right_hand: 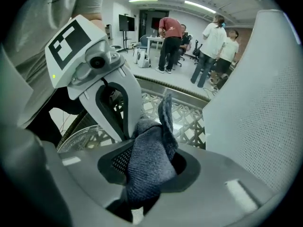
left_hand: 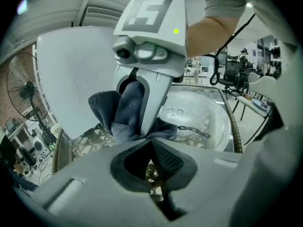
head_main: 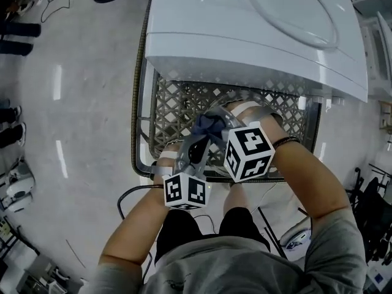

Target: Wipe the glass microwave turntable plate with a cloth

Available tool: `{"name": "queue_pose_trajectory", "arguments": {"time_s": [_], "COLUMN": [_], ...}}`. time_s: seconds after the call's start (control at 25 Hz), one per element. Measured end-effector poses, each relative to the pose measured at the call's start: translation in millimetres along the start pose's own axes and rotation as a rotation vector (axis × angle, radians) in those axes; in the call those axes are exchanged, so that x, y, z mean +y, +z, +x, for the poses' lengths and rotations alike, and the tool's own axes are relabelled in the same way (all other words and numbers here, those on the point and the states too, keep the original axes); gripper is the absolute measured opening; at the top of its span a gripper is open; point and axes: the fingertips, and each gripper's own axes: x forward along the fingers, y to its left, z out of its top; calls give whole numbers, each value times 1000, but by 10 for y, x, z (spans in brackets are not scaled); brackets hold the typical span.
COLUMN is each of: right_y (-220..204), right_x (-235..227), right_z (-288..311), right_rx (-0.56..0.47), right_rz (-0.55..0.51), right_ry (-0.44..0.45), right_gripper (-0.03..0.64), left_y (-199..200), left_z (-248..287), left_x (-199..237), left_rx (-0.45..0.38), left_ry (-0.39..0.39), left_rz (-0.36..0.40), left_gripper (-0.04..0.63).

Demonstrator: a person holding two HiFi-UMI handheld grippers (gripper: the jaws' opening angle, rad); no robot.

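We see the right claw (right_hand: 150, 148) clamped on the dark cloth (right_hand: 149, 167) over the glass plate (left_hand: 201, 115). The plate is on the wicker surface (head_main: 177, 103), near the white appliance (head_main: 245, 35). The left claw (left_hand: 150, 138) is closed tip to tip just left of the cloth.

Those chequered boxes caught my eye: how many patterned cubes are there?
2. One marker cube sits on the left hand-held gripper, which holds the glass turntable plate; the other sits on the right hand-held gripper, which grips the cloth. None seems hidden.

Place: probably an open lab-office | people (right_hand: 215, 46) around a desk (right_hand: 152, 39) | office chair (left_hand: 233, 74) | standing fan (left_hand: 16, 96) | wall screen (right_hand: 126, 22)
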Motion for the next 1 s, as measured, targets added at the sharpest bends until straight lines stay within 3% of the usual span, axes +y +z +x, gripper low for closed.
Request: {"name": "queue_pose_trajectory", "arguments": {"time_s": [0.2, 0.6, 0.84, 1.0], "right_y": [-139, -1070, -1399, -1604], "right_x": [41, 304, 397, 495], "right_z": [-63, -552, -802, -896], "right_rx": [28, 114, 179, 166], "right_rz": [29, 167, 236, 265], "right_ry": [-4, -60, -94, -110], "right_gripper": [127, 127, 127, 127], "left_y": [-2, -27, -132, -122], "left_z": [-6, -44, -204, -150], "left_x": [3, 38, 216, 190], "left_rx": [1, 2, 2, 6], "left_ry": [-2, 7, 16, 26], "left_rz": [2, -12, -23, -32], "left_gripper": [-5, -5, -5, -5]}}
